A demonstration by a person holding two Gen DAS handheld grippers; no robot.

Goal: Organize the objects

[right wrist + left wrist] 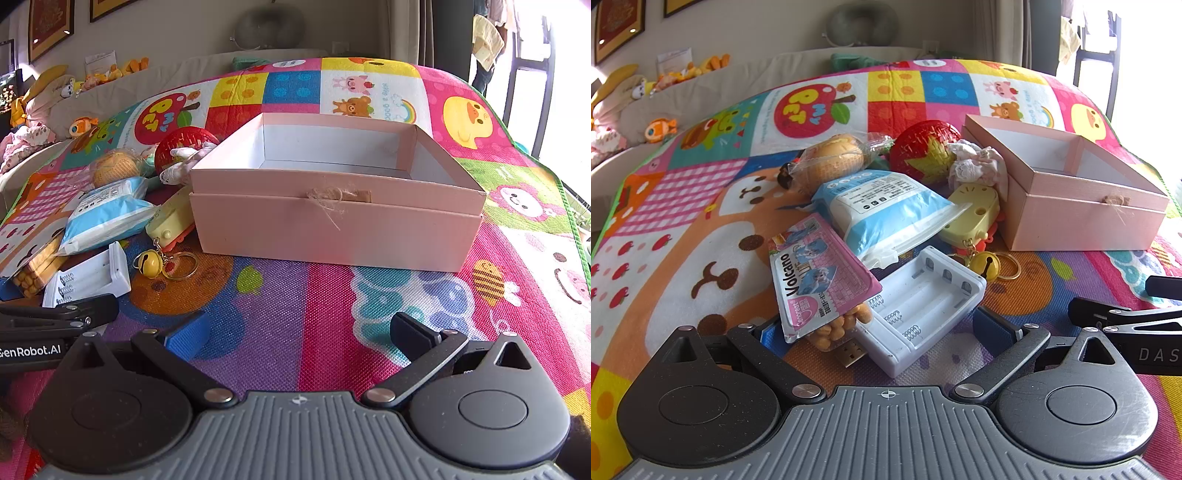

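Facing the clutter pile, left gripper (886, 328) is spread wide, holding nothing; its fingers straddle the near ends of the white battery charger (923, 306) and the Volcano snack pack (820, 273). Charger lies flat, slots up, long axis running near-left to far-right, USB plug (851, 354) sticking out at the near end toward the gripper. Snack pack long axis runs near to far, clear window end nearest the camera, its right edge overlapping the charger.

Behind them: blue-white wipes pack (886, 210), long axis far-left to near-right, resting over the snack pack's far end. Wrapped bun (831, 158) and red strawberry-shaped ball (923, 151) sit further back, lace cloth (979, 162) touching the ball. Yellow toy (971, 210) leans between the wipes and the box, and a yellow bell keyring (986, 264) lies just beside the charger's far end.

Right gripper (295, 336) also released, jaws wide, over bare play mat (295, 306), nothing between the fingers. Pink box (332, 221) straight ahead of it, open top up, interior looks empty, long axis left-right across the view, frayed twine tag on the near wall. Pile sits to the box's left
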